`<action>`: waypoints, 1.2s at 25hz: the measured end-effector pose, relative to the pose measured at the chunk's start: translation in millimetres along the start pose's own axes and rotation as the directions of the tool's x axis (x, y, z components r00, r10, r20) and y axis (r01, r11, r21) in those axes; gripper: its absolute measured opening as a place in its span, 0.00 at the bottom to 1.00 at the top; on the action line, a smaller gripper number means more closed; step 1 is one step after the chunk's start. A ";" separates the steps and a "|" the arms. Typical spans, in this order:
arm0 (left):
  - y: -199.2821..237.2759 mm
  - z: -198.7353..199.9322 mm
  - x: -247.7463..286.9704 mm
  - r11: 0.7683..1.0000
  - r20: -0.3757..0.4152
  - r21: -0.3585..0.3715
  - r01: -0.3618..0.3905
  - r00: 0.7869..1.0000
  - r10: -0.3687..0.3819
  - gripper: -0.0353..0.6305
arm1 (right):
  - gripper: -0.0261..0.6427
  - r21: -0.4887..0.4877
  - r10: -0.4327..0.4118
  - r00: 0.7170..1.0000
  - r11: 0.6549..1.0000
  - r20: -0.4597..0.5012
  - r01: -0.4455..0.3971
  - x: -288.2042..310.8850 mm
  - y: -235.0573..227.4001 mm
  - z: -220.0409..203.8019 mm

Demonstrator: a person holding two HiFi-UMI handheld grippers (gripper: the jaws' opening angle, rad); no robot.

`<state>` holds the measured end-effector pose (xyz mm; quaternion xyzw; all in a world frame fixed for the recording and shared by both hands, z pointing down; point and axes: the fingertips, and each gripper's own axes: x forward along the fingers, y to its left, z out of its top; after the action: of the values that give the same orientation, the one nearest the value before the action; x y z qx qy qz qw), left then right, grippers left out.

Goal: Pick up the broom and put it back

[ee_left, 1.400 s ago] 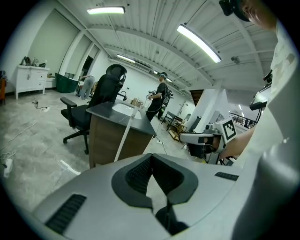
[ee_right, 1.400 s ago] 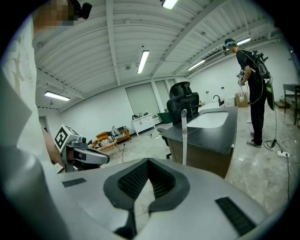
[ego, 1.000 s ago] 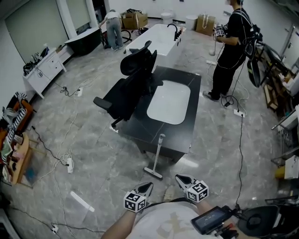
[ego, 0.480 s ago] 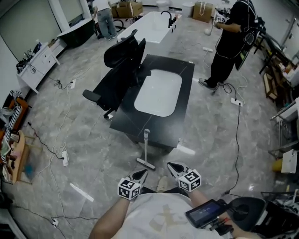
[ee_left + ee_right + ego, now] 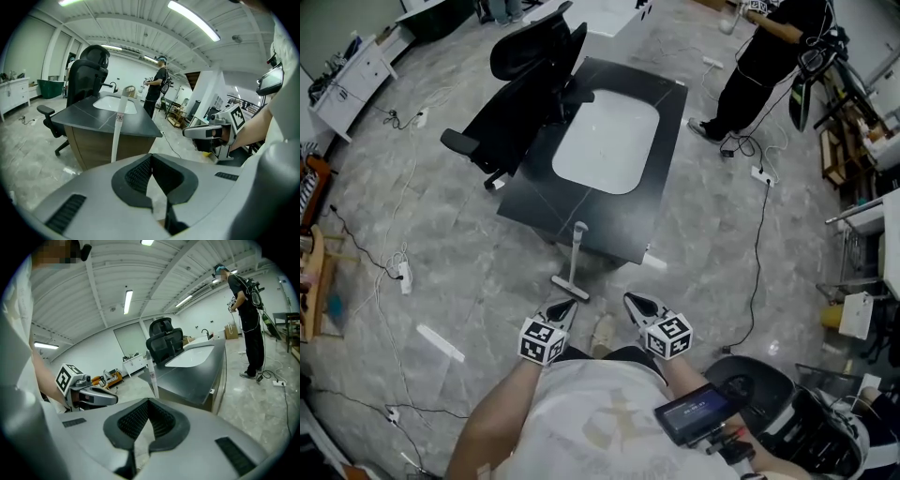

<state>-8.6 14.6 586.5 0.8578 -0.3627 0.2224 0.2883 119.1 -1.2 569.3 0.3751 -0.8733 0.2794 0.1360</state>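
Grey marble floor shows less far ground than a second ago: the desk [image 5: 623, 206] and the one broom [image 5: 573, 262] leaning upright on its front edge now stand nearer, just ahead of and between the two claws. Both the left claw [image 5: 565, 307] and the right claw [image 5: 630, 300] are pressed together, empty. One chair [image 5: 530, 84] stands beyond; one bystander [image 5: 769, 47] is cut off at the top.
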 end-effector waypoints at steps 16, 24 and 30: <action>56.5 -15.4 31.8 1.000 -0.074 0.025 -0.012 0.997 0.014 0.07 | 0.06 0.043 -0.105 0.994 0.993 -0.025 0.106 18.6 -7.8 0.3; 67.7 -20.3 46.4 1.000 -0.108 0.017 -0.011 0.994 0.013 0.07 | 0.06 0.079 -0.115 0.992 0.990 -0.052 0.119 25.0 -12.7 -6.5; 83.8 -22.2 64.8 1.000 -0.115 0.005 -0.028 0.993 0.029 0.07 | 0.06 0.090 -0.117 0.991 0.988 -0.063 0.123 32.2 -15.7 -12.5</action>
<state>-34.0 -50.7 669.0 0.8388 -0.3574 0.2760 0.3043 109.0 -21.3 599.9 0.4247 -0.8309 0.3218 0.1600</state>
